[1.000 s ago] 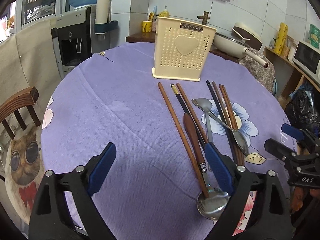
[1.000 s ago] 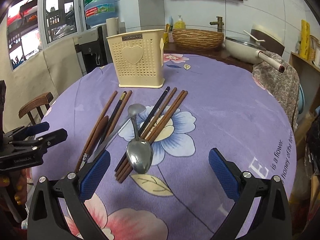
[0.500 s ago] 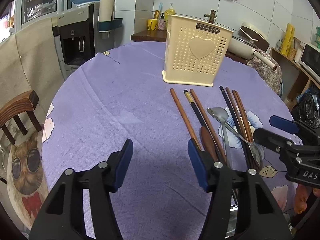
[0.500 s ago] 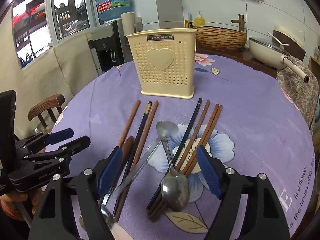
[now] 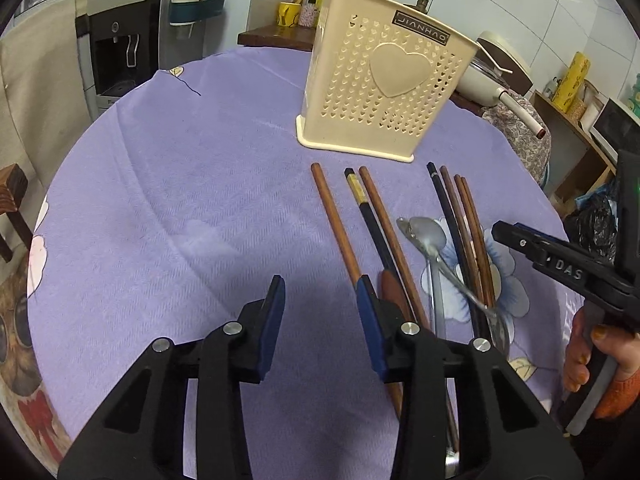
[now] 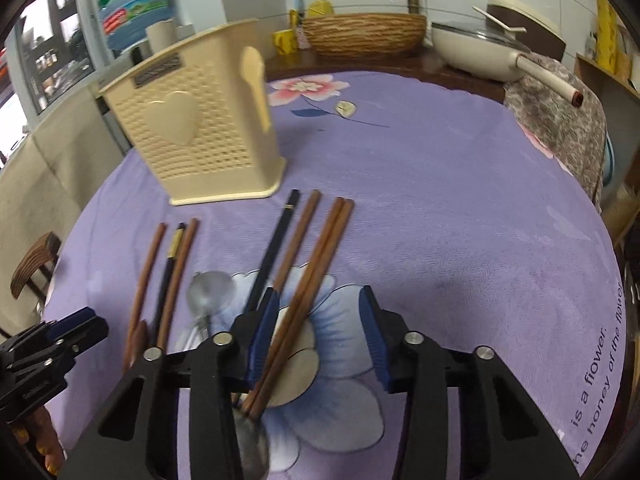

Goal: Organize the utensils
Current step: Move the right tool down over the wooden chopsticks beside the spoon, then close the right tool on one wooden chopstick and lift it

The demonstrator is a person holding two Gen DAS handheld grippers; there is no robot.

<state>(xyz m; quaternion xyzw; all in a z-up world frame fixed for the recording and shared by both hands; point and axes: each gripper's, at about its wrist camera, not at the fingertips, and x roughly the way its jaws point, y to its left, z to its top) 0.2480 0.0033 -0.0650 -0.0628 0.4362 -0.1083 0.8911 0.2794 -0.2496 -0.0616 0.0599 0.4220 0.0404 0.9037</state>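
A cream utensil holder [image 5: 384, 80] with a heart stands on the purple tablecloth, also in the right wrist view [image 6: 200, 136]. Several brown and black chopsticks [image 5: 336, 220] and metal spoons [image 5: 428, 236] lie in front of it. My left gripper [image 5: 320, 300] is open and empty, low over the cloth, its right finger beside the leftmost brown chopstick. My right gripper [image 6: 316, 312] is open above a pair of brown chopsticks [image 6: 320, 260], which run between its fingers. A spoon [image 6: 210, 292] lies to its left.
A wooden chair [image 5: 12, 200] stands left of the table. A water dispenser [image 5: 116, 40] is behind. A pan [image 6: 480, 52] and wicker basket [image 6: 364, 34] sit on the counter beyond the table. Shelves stand at the right [image 5: 576, 140].
Both grippers moved forward and down toward the utensils and narrowed their opening. The right one swung right, over the brown chopstick pair.
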